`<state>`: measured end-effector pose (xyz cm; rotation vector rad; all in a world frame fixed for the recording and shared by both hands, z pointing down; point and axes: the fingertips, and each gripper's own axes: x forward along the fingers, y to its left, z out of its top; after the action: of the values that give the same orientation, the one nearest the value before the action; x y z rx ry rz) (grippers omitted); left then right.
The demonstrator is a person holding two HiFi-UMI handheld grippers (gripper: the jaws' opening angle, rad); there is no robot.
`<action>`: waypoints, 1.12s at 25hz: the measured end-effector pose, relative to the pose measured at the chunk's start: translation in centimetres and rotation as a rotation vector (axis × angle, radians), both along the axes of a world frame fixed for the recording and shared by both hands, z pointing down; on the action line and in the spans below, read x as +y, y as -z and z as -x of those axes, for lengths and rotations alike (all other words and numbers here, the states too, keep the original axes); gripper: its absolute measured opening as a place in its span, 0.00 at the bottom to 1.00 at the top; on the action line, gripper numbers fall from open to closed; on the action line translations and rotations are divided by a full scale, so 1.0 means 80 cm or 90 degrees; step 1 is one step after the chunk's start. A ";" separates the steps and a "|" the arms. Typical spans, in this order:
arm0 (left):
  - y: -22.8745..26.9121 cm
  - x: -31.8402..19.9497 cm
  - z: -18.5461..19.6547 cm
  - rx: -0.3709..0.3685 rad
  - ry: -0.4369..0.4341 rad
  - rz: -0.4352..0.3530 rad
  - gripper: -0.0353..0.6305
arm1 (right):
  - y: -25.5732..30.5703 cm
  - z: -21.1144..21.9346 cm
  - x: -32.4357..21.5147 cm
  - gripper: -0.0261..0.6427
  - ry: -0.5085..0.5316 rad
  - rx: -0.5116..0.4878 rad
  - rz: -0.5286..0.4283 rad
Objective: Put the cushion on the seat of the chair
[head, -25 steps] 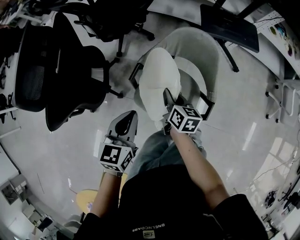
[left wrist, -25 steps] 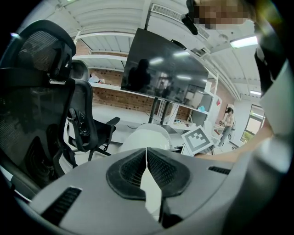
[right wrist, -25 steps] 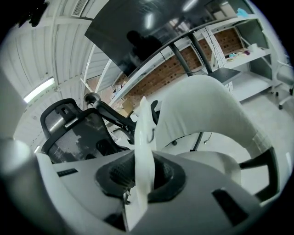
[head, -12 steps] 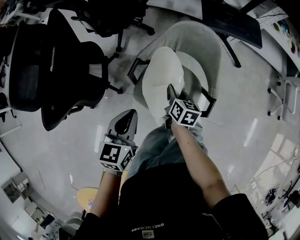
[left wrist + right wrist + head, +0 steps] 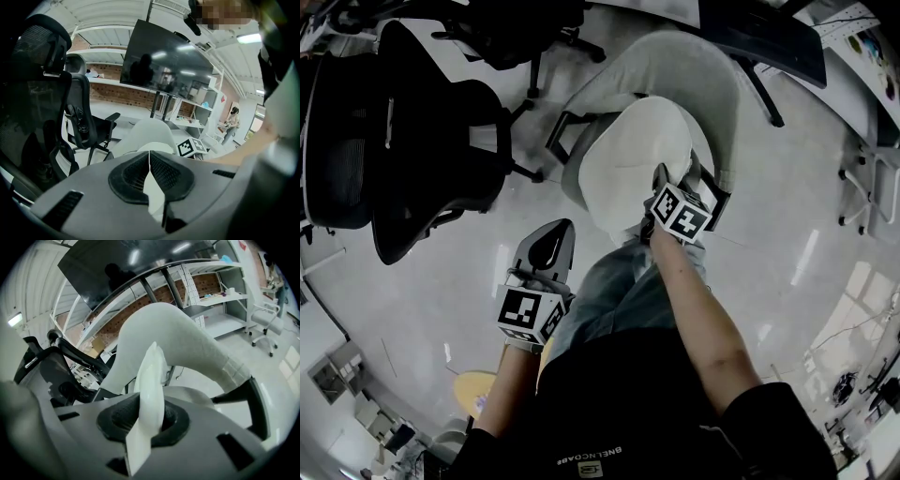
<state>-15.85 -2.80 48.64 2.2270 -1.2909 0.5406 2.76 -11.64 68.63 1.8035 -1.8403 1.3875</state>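
Nearest, the left gripper (image 5: pixel 549 246) hangs above the floor (image 5: pixel 787 187) beside the person's leg (image 5: pixel 609 291), its jaws together on nothing. The right gripper (image 5: pixel 664 180) has its jaws pinching the edge of the white cushion (image 5: pixel 633 159), which is tilted over the grey chair (image 5: pixel 675 70) seat. Black office chairs (image 5: pixel 431 131) stand apart on the left.

Black shirt (image 5: pixel 628 403) (white lettering), faded jeans (image 5: pixel 614 295)

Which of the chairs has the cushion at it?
The pale grey shell chair, right of the black mesh office chairs; the white cushion, pinched in the right gripper, covers its seat in the head view.
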 end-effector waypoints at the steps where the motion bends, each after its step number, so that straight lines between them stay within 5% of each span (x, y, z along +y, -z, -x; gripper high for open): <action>1: -0.001 0.000 -0.002 -0.001 -0.001 0.002 0.07 | -0.006 -0.006 0.003 0.13 -0.006 0.005 0.007; 11: -0.014 0.011 -0.017 -0.016 -0.001 0.022 0.07 | -0.081 -0.056 0.031 0.14 -0.021 0.032 0.085; 28: -0.040 0.043 -0.032 -0.029 0.049 0.033 0.07 | -0.176 -0.100 0.013 0.17 0.120 0.135 0.181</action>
<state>-13.25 0.61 51.80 2.1242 -1.3642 0.5931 10.78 -10.60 82.74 1.5283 -1.5715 1.2606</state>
